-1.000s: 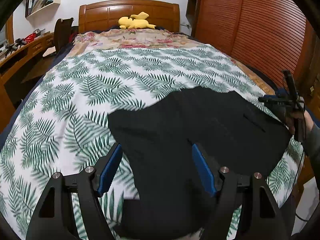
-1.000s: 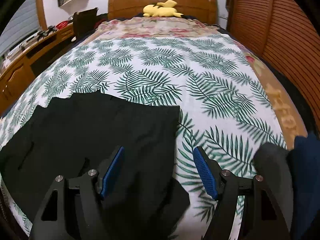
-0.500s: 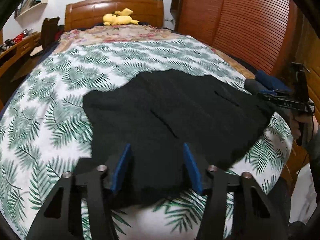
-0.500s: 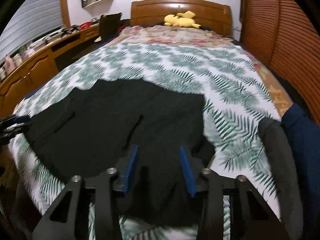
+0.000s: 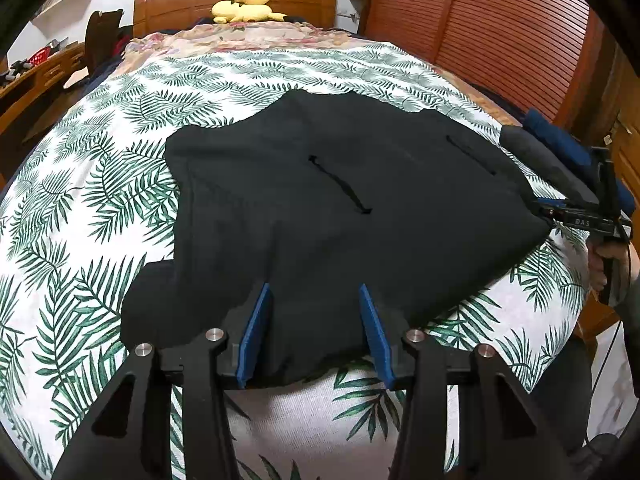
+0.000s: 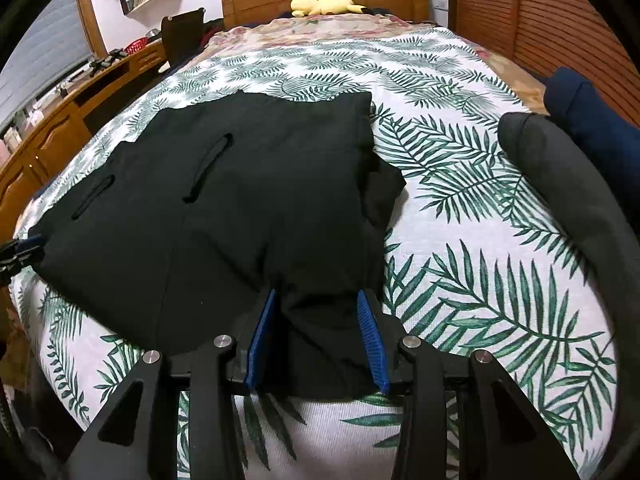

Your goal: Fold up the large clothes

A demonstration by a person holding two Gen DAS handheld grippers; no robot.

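Now we see the black garment (image 5: 340,200) spread flat across the near end of the bed (image 5: 120,184), its hem along the near edge. Our left gripper (image 5: 312,320) has its blue pads part-closed with the garment's edge between them (whether they pinch it, we cannot tell). Our right gripper (image 6: 316,320) stands the same way at the garment's (image 6: 240,200) near right corner. Grey and navy bundles (image 6: 580,184) lie by the bed's (image 6: 460,220) right edge.
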